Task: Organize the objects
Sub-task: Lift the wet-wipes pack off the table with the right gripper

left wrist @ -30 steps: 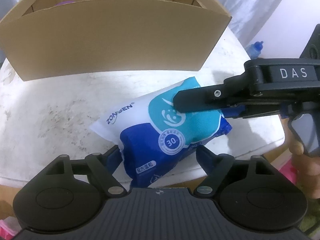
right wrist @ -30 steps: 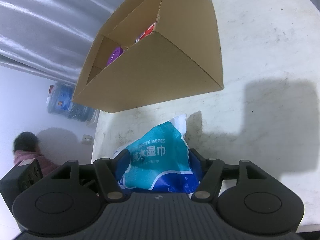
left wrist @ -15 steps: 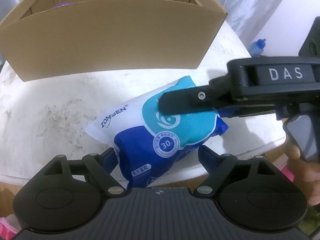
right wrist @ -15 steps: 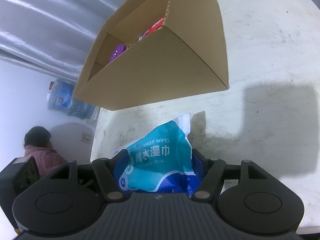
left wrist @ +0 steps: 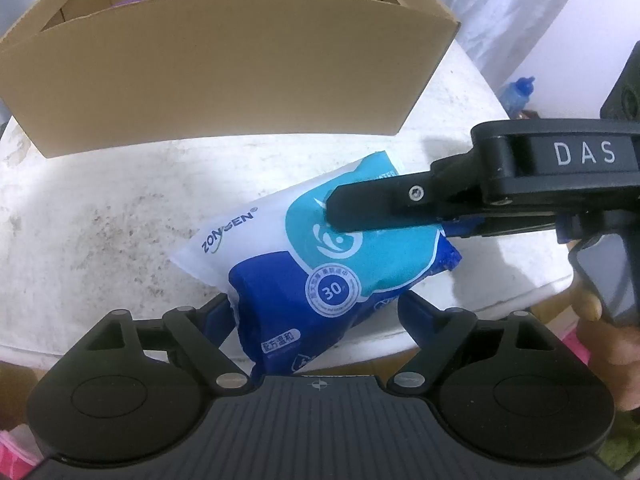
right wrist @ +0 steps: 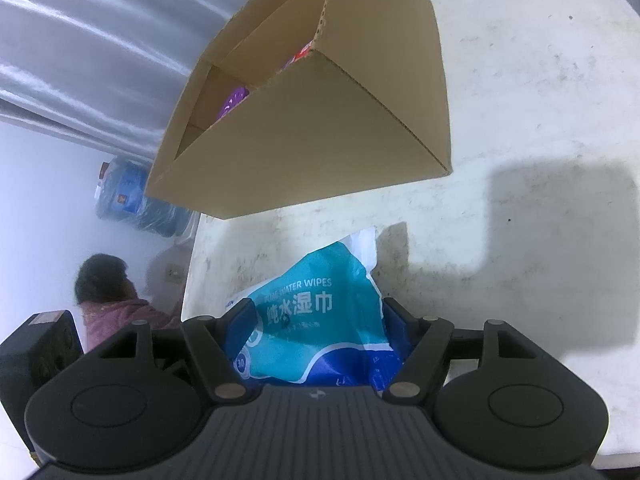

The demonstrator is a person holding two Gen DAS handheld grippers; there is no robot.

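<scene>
A blue, teal and white pack of wet wipes (left wrist: pixel 320 248) lies tilted on the white table (left wrist: pixel 100 220), near its front edge. My left gripper (left wrist: pixel 316 308) brackets the pack's dark blue end; its jaws are opening and the right pad stands just off the wrapper. From the right, my right gripper (left wrist: pixel 344 228) reaches over the teal part, one finger above and one below. Seen from the right wrist, the pack (right wrist: pixel 320 320) fills the gap of the right gripper (right wrist: pixel 320 316), both pads touching it while the jaws are opening.
An open cardboard box (left wrist: pixel 224 72) with dividers stands just behind the pack, holding a purple item (right wrist: pixel 234 100) and a red one (right wrist: pixel 304 50). A person (right wrist: pixel 108 292) sits beyond the table's left edge, near water jugs (right wrist: pixel 128 196). A hand (left wrist: pixel 600 344) holds the right gripper's handle.
Both pairs of jaws have widened a little around the pack. In the left wrist view the right gripper's finger has slid further left across the pack, and the pack looks less squeezed.
</scene>
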